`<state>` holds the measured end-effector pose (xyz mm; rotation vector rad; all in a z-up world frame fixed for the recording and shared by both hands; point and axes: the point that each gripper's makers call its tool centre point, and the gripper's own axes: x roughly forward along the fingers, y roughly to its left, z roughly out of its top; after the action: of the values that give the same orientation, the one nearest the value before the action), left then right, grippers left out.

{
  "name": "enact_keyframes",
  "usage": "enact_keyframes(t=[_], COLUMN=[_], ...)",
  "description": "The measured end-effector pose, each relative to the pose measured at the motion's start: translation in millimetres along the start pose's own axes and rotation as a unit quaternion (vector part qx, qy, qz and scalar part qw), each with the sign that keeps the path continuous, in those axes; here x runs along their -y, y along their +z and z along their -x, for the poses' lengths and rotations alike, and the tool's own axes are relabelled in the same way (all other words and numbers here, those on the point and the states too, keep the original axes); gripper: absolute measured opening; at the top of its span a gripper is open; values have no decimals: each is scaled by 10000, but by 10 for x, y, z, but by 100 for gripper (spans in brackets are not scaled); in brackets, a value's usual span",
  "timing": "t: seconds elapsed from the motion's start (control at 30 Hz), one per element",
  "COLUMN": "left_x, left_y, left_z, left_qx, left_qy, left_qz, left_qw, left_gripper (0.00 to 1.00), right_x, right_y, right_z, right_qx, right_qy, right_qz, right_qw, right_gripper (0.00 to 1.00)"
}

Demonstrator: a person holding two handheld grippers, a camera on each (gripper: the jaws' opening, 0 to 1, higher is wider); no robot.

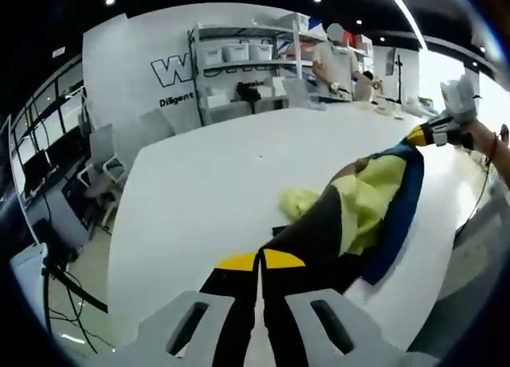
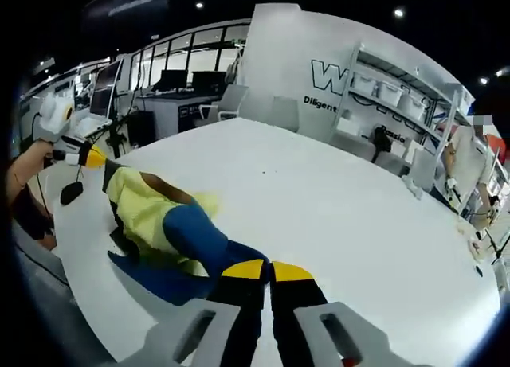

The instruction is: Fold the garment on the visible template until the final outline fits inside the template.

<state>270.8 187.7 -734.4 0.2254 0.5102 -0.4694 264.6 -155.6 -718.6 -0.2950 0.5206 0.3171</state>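
On the white worktop [image 1: 207, 192] lies the garment [image 1: 362, 216], a bunched piece of yellow, blue and dark cloth, stretched between the two grippers and partly lifted off the surface. At the bottom of the left gripper view, the left gripper [image 1: 260, 261] has its yellow-tipped jaws pressed together on a dark edge of the garment, with no gap between the tips. At the bottom of the right gripper view, the right gripper [image 2: 259, 270] is likewise closed, its yellow tips meeting at the blue part of the garment, which runs right up to them; it appears to clamp that cloth. Each gripper also shows far off in the other's view, held by a person's hand [image 1: 478, 132] at the opposite end of the garment. No template outline can be made out under the cloth. Beyond the worktop stand a shelf rack [image 1: 247, 60] with storage boxes, a white wall with dark lettering [image 2: 327, 76], office chairs [image 1: 103, 156] and desks with monitors [image 2: 103, 88]. A person [image 1: 335, 60] stands at the rack, well apart from the garment.
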Motion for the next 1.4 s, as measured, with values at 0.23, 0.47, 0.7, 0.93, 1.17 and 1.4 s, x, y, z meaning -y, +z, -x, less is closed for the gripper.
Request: enact_keyframes(t=[0.23,0.47,0.7,0.93,1.17,1.4], left_x=[-75,26,183,271,346,346], left_y=[6,-235,-528,-770,-987,-1140], left_z=[53,34,35,34,27,-19], left_qx=[33,-281,-762,-1100,-1481,-1639], left_qy=[101,-45,-273,-362,-426,-462], left_qz=[-23,-76,9,104,186,345], left_qw=[9999,9996,9967,9932,9879,9848], left_gripper=[0,0,0,0,0,0], right_x=[154,75,-7,-81,-147,-168], right_y=[-44,-323,-704,-973,-1172,-1337], right_z=[41,30,31,15,-14,-81], right_qx=[52,-396,-967,-1284,-1523,-1679], right_qy=[-324,-229,-59,67,170,214], right_qz=[-169,-137,-543,-675,-697,-733], right_qw=[9993,9989,9938,9894,9857,9828], right_gripper=[0,0,0,0,0,0])
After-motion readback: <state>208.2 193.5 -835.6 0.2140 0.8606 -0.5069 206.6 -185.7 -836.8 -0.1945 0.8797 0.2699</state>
